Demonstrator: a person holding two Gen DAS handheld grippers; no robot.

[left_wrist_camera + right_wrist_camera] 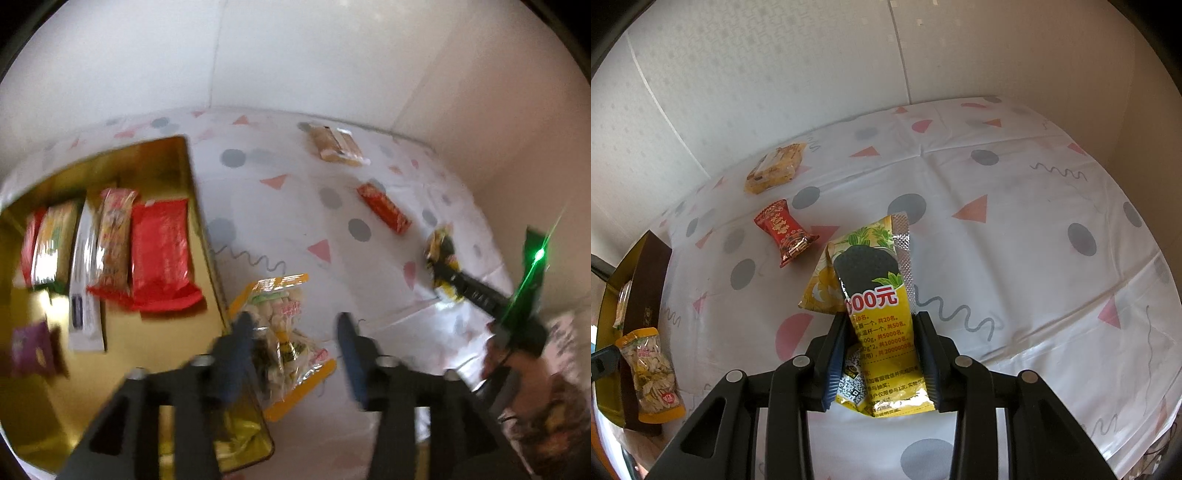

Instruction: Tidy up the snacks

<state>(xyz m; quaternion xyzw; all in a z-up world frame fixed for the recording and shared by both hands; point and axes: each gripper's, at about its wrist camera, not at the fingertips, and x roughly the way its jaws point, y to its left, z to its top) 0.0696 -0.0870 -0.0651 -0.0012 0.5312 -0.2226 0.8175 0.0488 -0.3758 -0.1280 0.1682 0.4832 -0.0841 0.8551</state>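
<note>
My right gripper (881,325) is shut on a yellow snack packet (882,295) and holds it above the patterned tablecloth; the gripper also shows in the left wrist view (448,273). My left gripper (295,328) is open and hovers over a clear bag of nuts with orange ends (284,332), which lies against the right wall of the gold tin (192,177). That bag also shows in the right wrist view (650,373). The tin holds several packets, among them a red one (160,251).
A red wrapped snack (785,230) and a tan biscuit pack (774,168) lie on the cloth toward the back; they also show in the left wrist view as the red snack (384,208) and the biscuit pack (336,146). White walls close the back and right.
</note>
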